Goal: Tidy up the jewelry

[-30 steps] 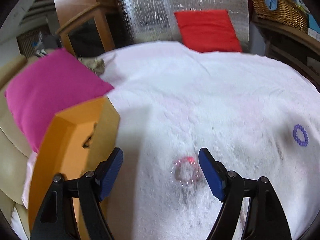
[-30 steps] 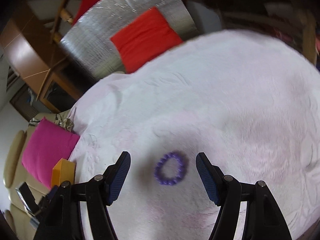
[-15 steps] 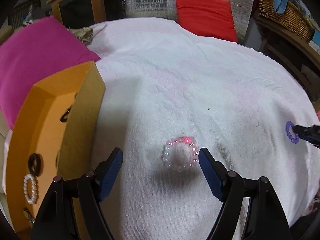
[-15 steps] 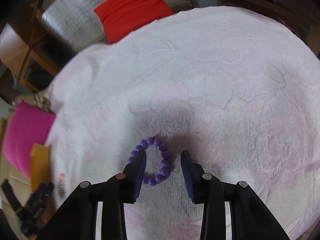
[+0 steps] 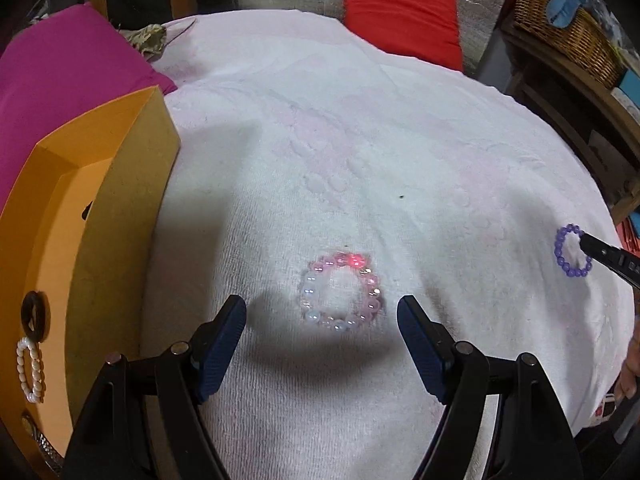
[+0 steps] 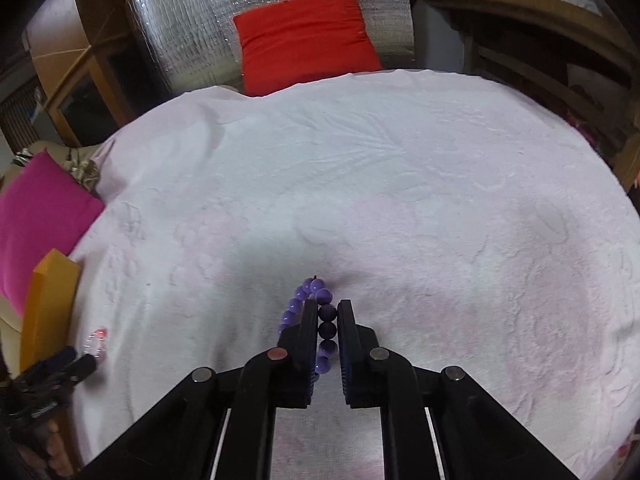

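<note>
Pinching purple bead bracelet point(image 6: 320, 312) in right gripper point(image 6: 325, 312); left gripper point(image 5: 322, 316) wide, straddling pink bead bracelet point(image 5: 340, 294) (orange box point(image 5: 120, 216) leftward).

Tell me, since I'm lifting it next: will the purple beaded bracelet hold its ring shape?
Probably not: the purple beaded bracelet is strung beads, so it should droop. The right gripper pinches one side only. Round beads might slip.

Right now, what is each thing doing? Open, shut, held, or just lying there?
Left tongs: open, holding nothing.
Right tongs: shut on the purple bracelet.
Purple bracelet: pinched, on the towel.
Pink bracelet: lying loose on the towel.
Orange box: open, jewelry inside.
</note>
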{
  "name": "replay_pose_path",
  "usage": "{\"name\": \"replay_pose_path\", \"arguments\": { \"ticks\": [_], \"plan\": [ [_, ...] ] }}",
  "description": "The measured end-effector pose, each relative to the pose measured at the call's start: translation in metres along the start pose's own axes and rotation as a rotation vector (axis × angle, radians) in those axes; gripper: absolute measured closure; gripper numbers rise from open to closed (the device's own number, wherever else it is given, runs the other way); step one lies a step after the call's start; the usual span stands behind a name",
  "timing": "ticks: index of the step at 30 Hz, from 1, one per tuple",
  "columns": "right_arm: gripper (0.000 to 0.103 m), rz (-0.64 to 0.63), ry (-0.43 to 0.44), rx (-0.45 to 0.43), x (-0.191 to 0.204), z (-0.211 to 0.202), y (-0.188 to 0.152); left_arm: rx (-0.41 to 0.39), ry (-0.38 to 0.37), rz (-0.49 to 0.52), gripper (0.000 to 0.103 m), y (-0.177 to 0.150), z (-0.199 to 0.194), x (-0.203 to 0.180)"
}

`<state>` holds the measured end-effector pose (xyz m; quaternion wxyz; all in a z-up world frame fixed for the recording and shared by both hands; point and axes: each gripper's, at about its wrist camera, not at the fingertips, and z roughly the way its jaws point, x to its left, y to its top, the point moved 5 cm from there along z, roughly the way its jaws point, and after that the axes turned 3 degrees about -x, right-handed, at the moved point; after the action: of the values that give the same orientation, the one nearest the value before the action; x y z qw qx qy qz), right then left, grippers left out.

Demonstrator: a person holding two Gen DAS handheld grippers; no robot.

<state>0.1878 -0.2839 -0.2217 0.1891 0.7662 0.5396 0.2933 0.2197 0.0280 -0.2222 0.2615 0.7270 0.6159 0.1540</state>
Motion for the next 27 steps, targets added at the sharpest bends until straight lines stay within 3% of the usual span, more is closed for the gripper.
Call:
{"name": "replay_pose_path", "arguments": {
  "ticks": [3,12,15,17,18,22,24,25,27],
  "plan": [
    [0.092,0.022,0.019,0.038,-0.001,0.004,-0.002,0.003,0.020,-0.006,0.025,0.000,0.004,-0.001],
    [0.087,0.074,0.014,0.161,-0.016,0.018,-0.008,-0.019,0.099,0.106,0.025,-0.001,0.007,-0.025],
    [0.070,0.120,0.058,0.160,-0.022,0.008,-0.007,-0.037,0.126,0.152,0.025,0.001,0.005,-0.032],
    [0.047,0.138,0.065,0.141,-0.027,0.001,-0.005,-0.038,0.134,0.162,0.025,0.001,0.006,-0.036],
    [0.046,0.143,0.064,0.125,-0.028,-0.003,-0.004,-0.037,0.135,0.163,0.025,0.000,0.005,-0.035],
    [0.046,0.125,0.073,0.088,-0.022,-0.007,-0.001,-0.033,0.139,0.160,0.025,0.001,0.006,-0.035],
    [0.054,0.113,0.061,0.076,-0.020,-0.007,-0.001,-0.031,0.142,0.158,0.025,-0.001,0.006,-0.032],
    [0.063,0.105,0.052,0.081,-0.018,-0.006,-0.002,-0.029,0.142,0.156,0.025,-0.002,0.007,-0.032],
    [0.065,0.099,0.032,0.106,-0.017,0.003,-0.004,-0.025,0.142,0.154,0.025,-0.002,0.008,-0.034]
  ]
}}
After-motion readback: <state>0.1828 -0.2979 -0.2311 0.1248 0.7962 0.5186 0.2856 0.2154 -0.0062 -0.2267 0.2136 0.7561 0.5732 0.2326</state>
